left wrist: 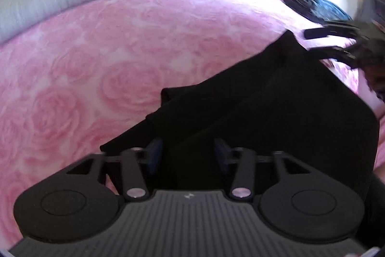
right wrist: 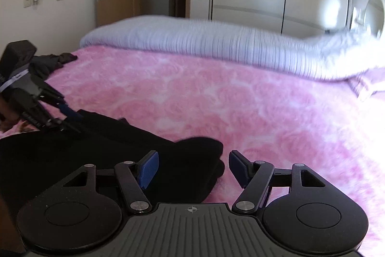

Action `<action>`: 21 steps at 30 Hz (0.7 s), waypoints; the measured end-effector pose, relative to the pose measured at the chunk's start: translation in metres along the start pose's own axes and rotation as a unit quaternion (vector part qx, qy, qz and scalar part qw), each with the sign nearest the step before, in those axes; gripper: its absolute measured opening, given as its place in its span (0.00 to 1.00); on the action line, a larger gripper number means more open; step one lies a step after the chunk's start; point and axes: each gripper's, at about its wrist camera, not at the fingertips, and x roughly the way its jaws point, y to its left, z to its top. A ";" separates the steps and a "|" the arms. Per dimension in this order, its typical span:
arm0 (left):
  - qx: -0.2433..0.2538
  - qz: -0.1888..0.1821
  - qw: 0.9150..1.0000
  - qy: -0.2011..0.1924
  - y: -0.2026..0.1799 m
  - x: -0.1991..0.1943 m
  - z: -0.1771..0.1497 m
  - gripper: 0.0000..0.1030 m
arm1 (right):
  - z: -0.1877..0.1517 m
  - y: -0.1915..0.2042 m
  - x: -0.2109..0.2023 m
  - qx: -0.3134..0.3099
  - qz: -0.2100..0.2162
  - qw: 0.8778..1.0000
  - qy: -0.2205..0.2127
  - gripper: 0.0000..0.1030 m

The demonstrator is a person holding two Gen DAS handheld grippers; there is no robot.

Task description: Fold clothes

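I see the black cloth (left wrist: 276, 112) lying folded on the pink bed cover (left wrist: 96, 64) (rose pattern). My left tool (left wrist: 187, 155) and right tool (right wrist: 193, 169) both gape wide, holding nothing.

Your left view blows out white at the top, where daylight floods the bed (left wrist: 96, 45). Both views curve at the edges and smear with motion blur.
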 end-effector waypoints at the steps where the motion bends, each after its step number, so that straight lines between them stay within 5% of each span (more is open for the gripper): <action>1: 0.013 -0.005 1.000 -0.005 -0.003 -0.005 0.001 0.04 | 0.000 -0.006 0.008 0.012 0.012 1.000 0.007 0.66; 5: 0.010 0.040 0.994 -0.106 -0.002 -0.041 -0.004 0.05 | -0.018 -0.013 0.004 0.033 0.011 0.999 0.000 0.66; 8: 0.004 0.043 0.994 -0.098 -0.001 -0.034 -0.010 0.05 | -0.025 -0.010 0.005 0.023 -0.016 1.000 0.004 0.66; 13: -0.005 0.049 0.995 -0.086 0.002 -0.022 -0.020 0.05 | -0.005 0.026 -0.001 -0.084 0.024 0.995 -0.038 0.66; 16: -0.011 0.053 0.995 -0.078 0.004 -0.015 -0.026 0.06 | 0.009 0.040 0.018 -0.134 0.072 0.988 -0.001 0.66; 21: -0.016 0.054 0.996 -0.069 0.009 0.001 -0.030 0.07 | -0.005 0.028 0.059 -0.148 0.022 0.985 0.082 0.66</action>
